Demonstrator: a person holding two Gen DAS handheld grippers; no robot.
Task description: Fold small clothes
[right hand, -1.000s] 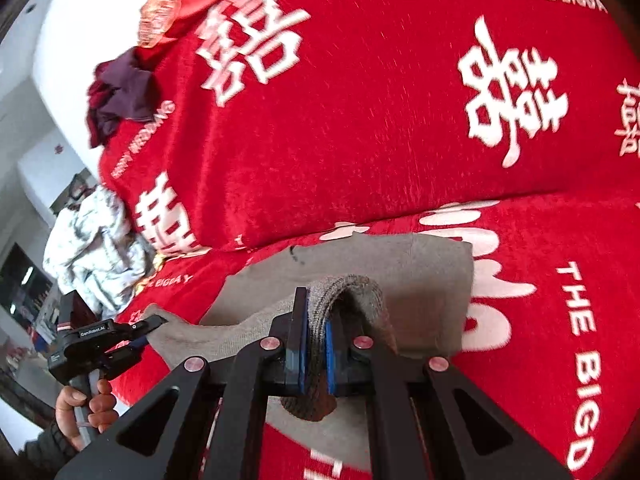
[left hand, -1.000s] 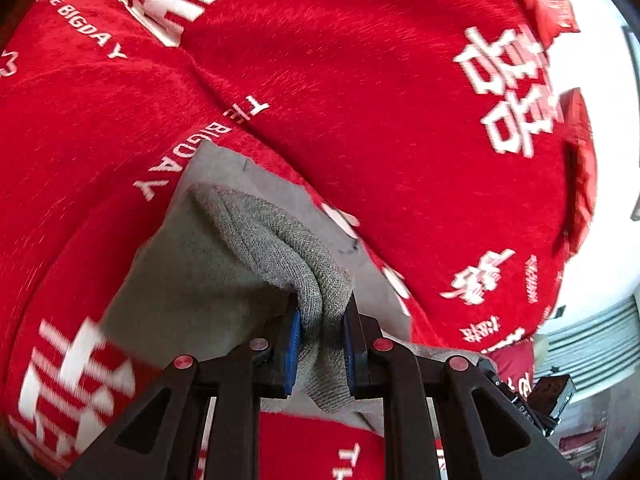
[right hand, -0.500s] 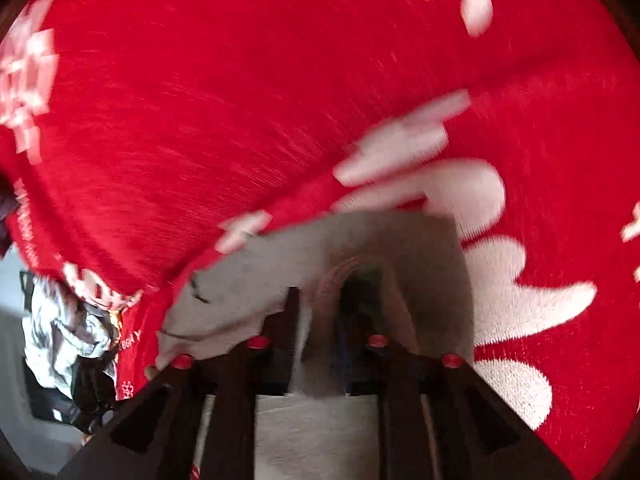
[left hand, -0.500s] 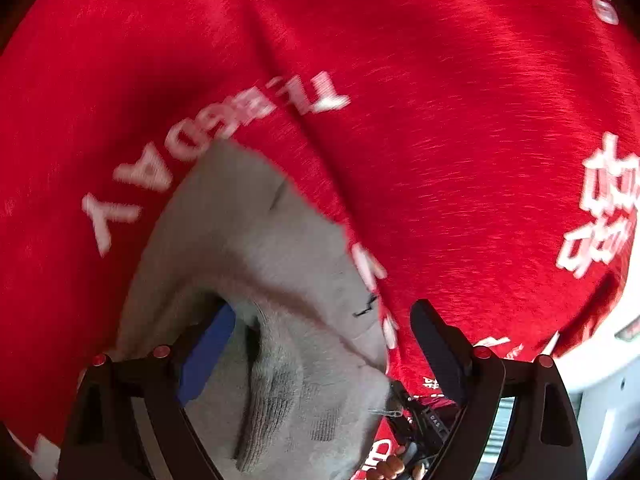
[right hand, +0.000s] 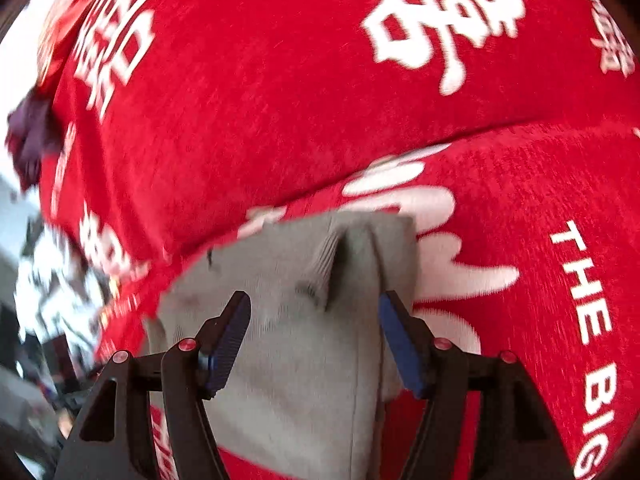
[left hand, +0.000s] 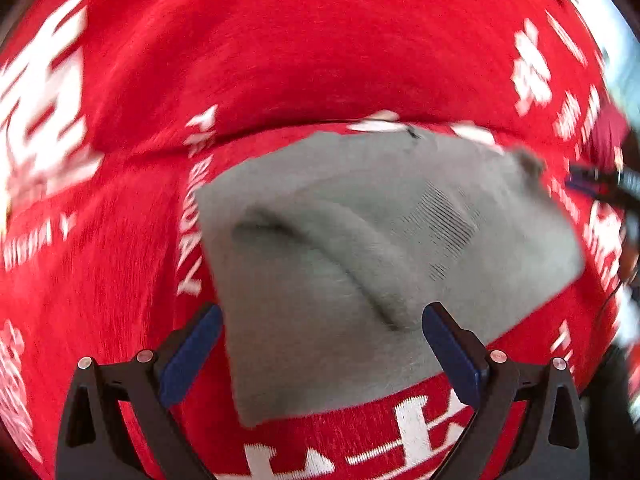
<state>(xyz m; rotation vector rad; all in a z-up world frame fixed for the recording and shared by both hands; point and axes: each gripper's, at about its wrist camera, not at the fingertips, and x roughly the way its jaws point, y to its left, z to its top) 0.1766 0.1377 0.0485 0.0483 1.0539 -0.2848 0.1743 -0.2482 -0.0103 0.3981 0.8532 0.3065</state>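
Grey garment (left hand: 360,264): one, lying folded on the red cover, a raised crease across its top.
Left gripper (left hand: 322,350): jaws opening wide; the garment lies between the blue pads, neither pressing it.
Right gripper (right hand: 314,340): jaws opening; the garment's ridge stands between them, untouched.
Red cover (right hand: 280,100): one plush cloth with white characters and "THE BIG DAY" lettering, over a seat and backrest.
Room: a dark purple cloth (right hand: 30,140) at the cover's far left edge; a white patterned bundle (right hand: 52,280) below it, blurred.
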